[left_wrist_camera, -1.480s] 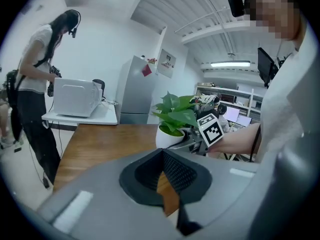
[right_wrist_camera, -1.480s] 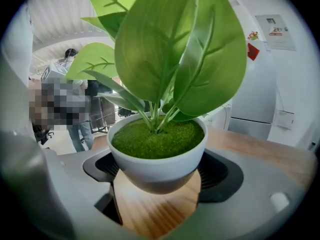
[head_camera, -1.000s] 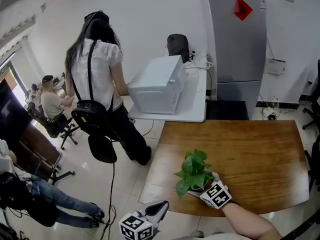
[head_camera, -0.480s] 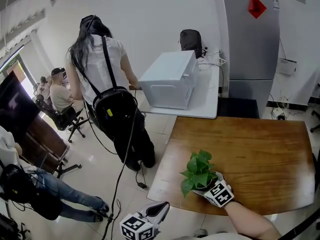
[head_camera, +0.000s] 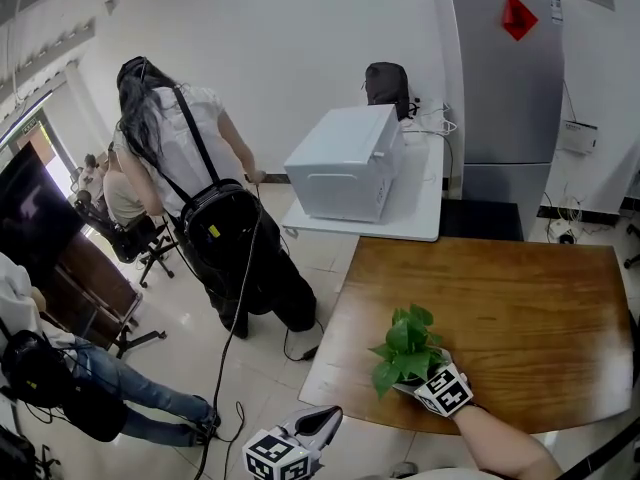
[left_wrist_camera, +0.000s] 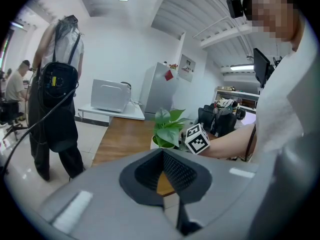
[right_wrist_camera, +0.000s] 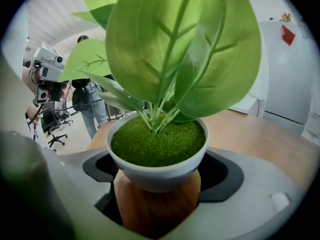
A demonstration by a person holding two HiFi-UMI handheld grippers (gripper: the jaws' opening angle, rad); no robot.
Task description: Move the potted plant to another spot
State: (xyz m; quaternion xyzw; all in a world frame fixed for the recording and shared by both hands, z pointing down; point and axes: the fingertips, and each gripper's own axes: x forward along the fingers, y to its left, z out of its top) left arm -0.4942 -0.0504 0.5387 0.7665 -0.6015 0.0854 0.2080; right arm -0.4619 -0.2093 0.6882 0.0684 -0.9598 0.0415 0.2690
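The potted plant (head_camera: 405, 348) has broad green leaves in a small white pot (right_wrist_camera: 157, 159). It is near the front left corner of the brown wooden table (head_camera: 520, 308). My right gripper (head_camera: 412, 376) reaches in from the front, shut on the pot, with a black pad against each side of the bowl. I cannot tell whether the pot rests on the wood. My left gripper (head_camera: 322, 418) hangs off the table's front left edge over the floor, shut and with nothing in it. In the left gripper view the plant (left_wrist_camera: 165, 129) stands just beyond its tips (left_wrist_camera: 162, 156).
A person with a black backpack (head_camera: 215, 218) stands on the tiled floor left of the table, trailing a cable (head_camera: 235, 348). Behind the table are a white desk (head_camera: 400, 223) with a white box (head_camera: 345, 163) and a grey fridge (head_camera: 505, 78). Seated people fill the far left.
The person with the backpack has stepped left, away from the white desk. The plant and both grippers stay at nearly the same spots by the table's front edge.
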